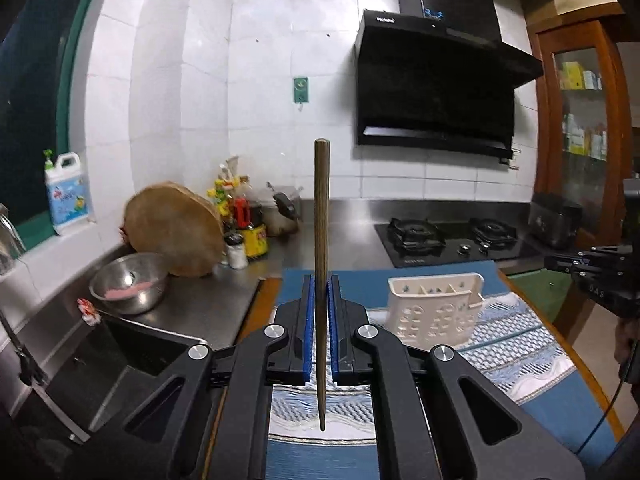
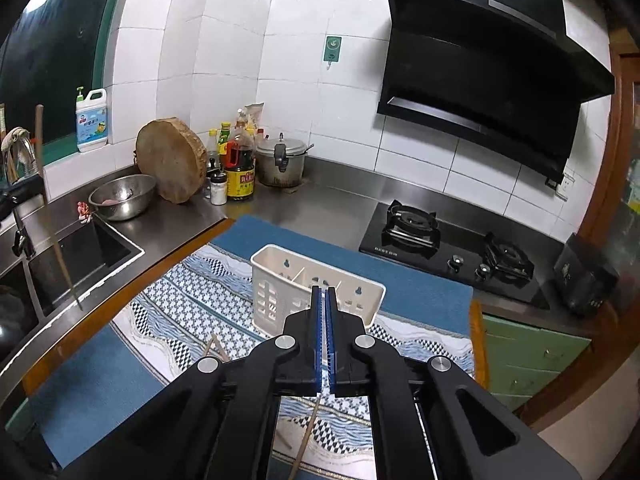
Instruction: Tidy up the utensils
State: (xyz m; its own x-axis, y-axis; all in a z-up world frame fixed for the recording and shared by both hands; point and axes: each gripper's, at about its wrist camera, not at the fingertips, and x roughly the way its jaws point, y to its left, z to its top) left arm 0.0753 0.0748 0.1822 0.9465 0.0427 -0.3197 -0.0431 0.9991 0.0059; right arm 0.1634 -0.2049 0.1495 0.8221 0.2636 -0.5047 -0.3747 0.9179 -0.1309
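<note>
My left gripper [image 1: 320, 282] is shut on a brown wooden chopstick [image 1: 321, 208], which stands upright between the blue pads, thick end up. The same chopstick [image 2: 48, 200] shows at the left edge of the right wrist view, over the sink. A white slotted utensil holder [image 1: 436, 304] stands on the patterned blue mat [image 1: 520, 344], to the right of that gripper. My right gripper [image 2: 324, 292] is shut with nothing seen between its pads, just in front of the holder [image 2: 276, 256]. Loose chopsticks [image 2: 306, 436] lie on the mat [image 2: 188, 296] below it, and another pair [image 2: 216, 346] lies to the left.
A sink [image 2: 84, 252] lies left of the mat, with a steel bowl [image 2: 122, 196] and a round wooden chopping block [image 2: 172, 160] behind it. Sauce bottles [image 2: 240, 164] and a pressure cooker [image 2: 280, 160] stand at the wall. A gas hob [image 2: 452, 248] is at the right under a black hood [image 2: 480, 80].
</note>
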